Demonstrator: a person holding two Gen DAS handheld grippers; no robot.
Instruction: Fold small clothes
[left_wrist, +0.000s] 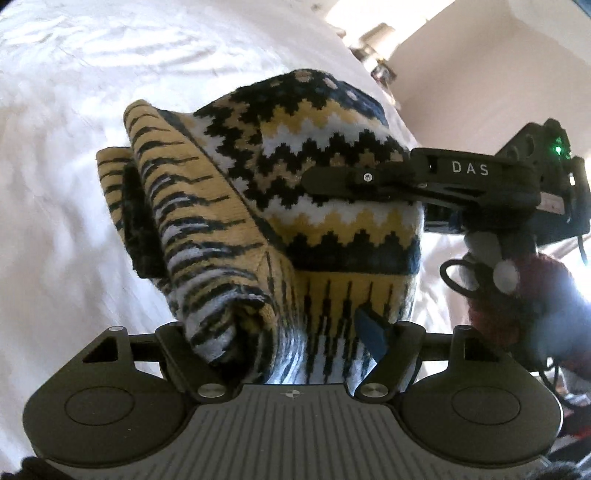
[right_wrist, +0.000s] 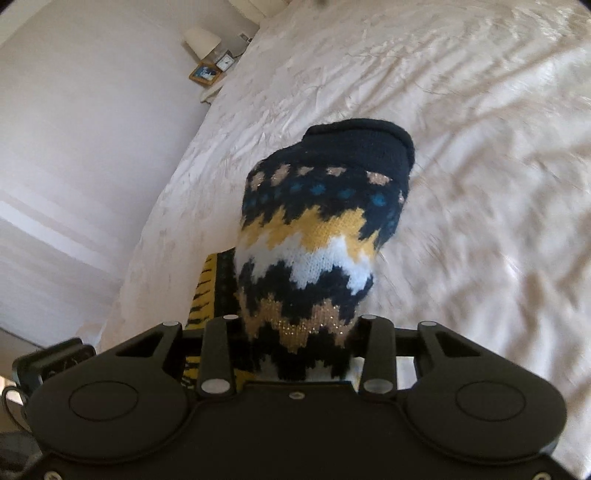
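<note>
A small knitted garment (left_wrist: 295, 206) in navy, mustard and white, with zigzag and tiger-stripe panels, hangs bunched above the white bed (left_wrist: 66, 155). My left gripper (left_wrist: 273, 236) is shut on its near folds; a dark finger (left_wrist: 138, 229) shows at the left and the rest is buried in knit. My right gripper (left_wrist: 332, 181), marked DAS, clamps the zigzag part from the right. In the right wrist view the garment (right_wrist: 317, 236) drapes over the right gripper (right_wrist: 299, 295) and hides its fingertips; the navy cuff points away.
The rumpled white bed cover (right_wrist: 461, 166) fills most of both views. A nightstand with a lamp (right_wrist: 201, 40), a small clock and a framed picture (right_wrist: 205, 74) stands beside the bed's far corner by a pale wall. A red sleeve (left_wrist: 524, 295) shows behind the right gripper.
</note>
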